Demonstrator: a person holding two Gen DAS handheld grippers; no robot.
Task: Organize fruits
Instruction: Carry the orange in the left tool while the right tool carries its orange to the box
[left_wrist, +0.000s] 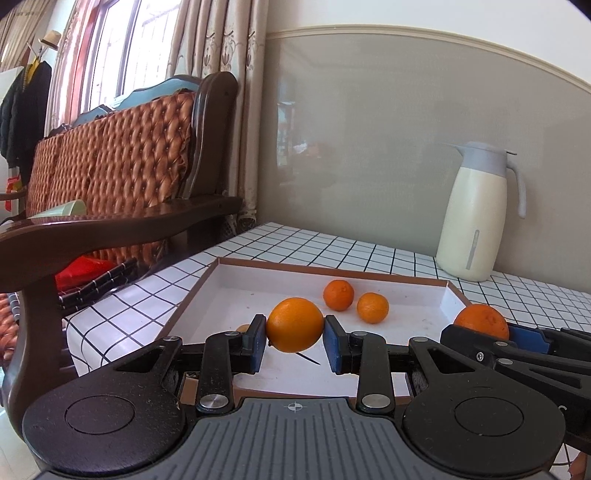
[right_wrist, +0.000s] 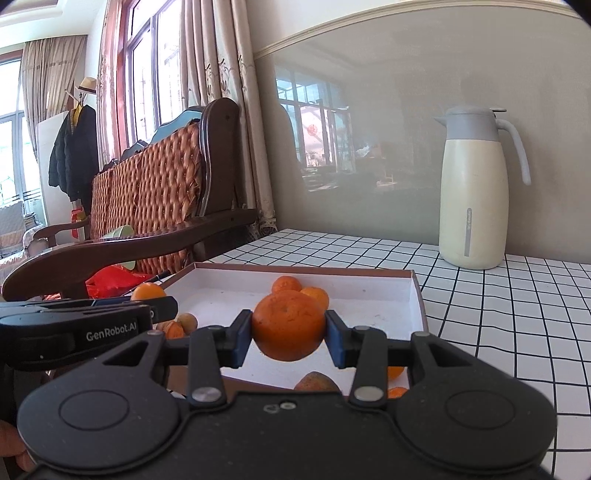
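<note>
My left gripper (left_wrist: 294, 334) is shut on a smooth orange (left_wrist: 294, 325) and holds it above the near part of a shallow white box (left_wrist: 452, 299). Two small tangerines (left_wrist: 338, 294) (left_wrist: 372, 307) lie at the back of the box. My right gripper (right_wrist: 289, 334) is shut on a rougher orange (right_wrist: 289, 325) above the same box (right_wrist: 415, 295); it shows at the right of the left wrist view (left_wrist: 481, 321). The left gripper's orange also shows in the right wrist view (right_wrist: 148, 291). More small fruits (right_wrist: 186, 321) lie in the box below.
A cream thermos jug (left_wrist: 476, 221) stands at the back right of the checked tabletop (right_wrist: 498, 314). A wooden sofa with a quilted brown cushion (left_wrist: 110, 166) stands to the left of the table. A red bag (right_wrist: 110, 280) lies on its seat.
</note>
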